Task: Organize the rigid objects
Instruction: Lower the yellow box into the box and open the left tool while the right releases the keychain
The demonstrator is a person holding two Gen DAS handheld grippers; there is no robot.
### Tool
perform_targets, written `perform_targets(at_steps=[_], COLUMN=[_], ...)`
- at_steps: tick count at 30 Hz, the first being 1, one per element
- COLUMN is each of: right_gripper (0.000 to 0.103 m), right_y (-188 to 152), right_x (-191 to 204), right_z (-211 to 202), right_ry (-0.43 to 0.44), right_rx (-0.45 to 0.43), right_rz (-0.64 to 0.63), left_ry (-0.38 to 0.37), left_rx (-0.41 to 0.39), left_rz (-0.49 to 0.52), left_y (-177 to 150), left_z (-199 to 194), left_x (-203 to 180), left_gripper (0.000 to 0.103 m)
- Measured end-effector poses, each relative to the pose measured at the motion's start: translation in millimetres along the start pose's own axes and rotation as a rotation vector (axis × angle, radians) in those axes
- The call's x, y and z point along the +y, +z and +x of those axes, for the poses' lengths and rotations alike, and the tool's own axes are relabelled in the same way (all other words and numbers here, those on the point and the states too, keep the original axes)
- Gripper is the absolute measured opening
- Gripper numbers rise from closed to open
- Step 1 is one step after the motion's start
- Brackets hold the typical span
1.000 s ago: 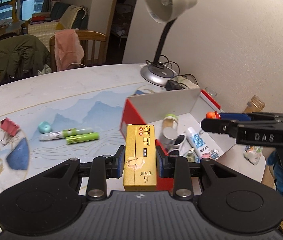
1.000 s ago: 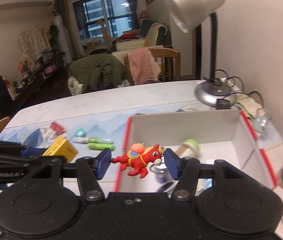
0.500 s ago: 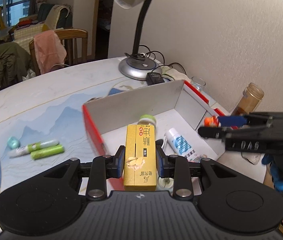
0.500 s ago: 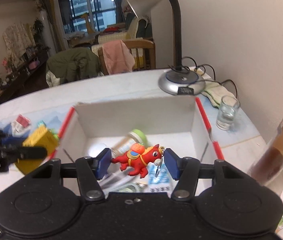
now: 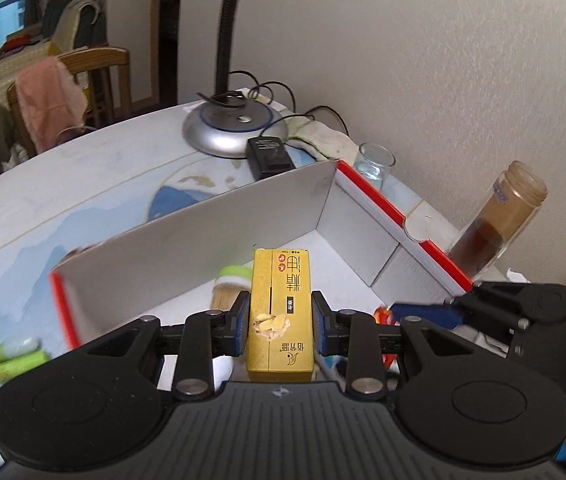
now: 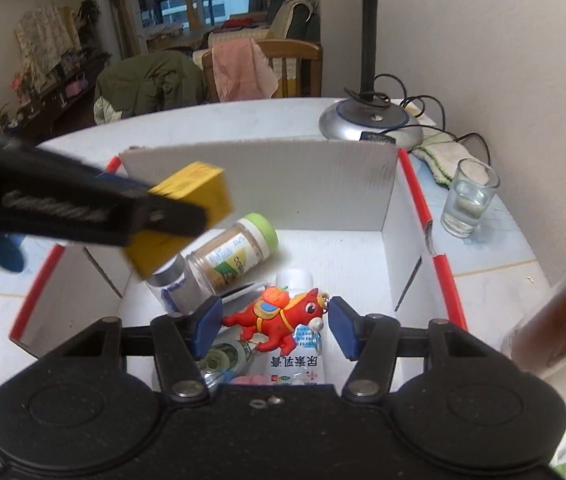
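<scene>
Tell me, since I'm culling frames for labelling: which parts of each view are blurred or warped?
Left wrist view: the yellow box is sharp, while the green tubes at the left edge smear and the box wall bows from fisheye. Right wrist view: the red horse toy is crisp; the left hand-held gripper crossing the frame is motion-blurred.

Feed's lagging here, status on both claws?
Left claw shut on yellow box, over the bin. Right claw around red horse, contact unclear. Jar and tube below.

White table [image 5: 83, 168], red-edged box [image 6: 413, 184], lamp base [image 5: 235, 128], glass [image 6: 469, 202], jar [image 5: 499, 220]
</scene>
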State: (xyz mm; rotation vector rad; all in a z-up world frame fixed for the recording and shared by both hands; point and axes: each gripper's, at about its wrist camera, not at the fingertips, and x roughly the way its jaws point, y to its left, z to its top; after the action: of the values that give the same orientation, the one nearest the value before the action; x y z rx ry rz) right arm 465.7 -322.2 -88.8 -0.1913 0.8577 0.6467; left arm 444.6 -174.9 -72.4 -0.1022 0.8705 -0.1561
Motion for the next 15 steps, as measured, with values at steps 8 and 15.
perform_targets(at_steps=[8, 15], right_gripper=[0.057, 0.057], right_y=[-3.9, -4.7], right_x=[-6.8, -7.1], right_z=[23.5, 34.4], right_ry=[-0.018, -0.006], right_rx=[0.05, 0.088], right_rz=[-0.017, -0.029], left_ry=[0.009, 0.003], left_rx=[0.044, 0.094], left_rz=[0.059, 0.092], left_y=[10.8, 15.2], left_z=[48.1, 78.7], left_x=[-10.8, -14.2], left_gripper=[0.03, 0.03])
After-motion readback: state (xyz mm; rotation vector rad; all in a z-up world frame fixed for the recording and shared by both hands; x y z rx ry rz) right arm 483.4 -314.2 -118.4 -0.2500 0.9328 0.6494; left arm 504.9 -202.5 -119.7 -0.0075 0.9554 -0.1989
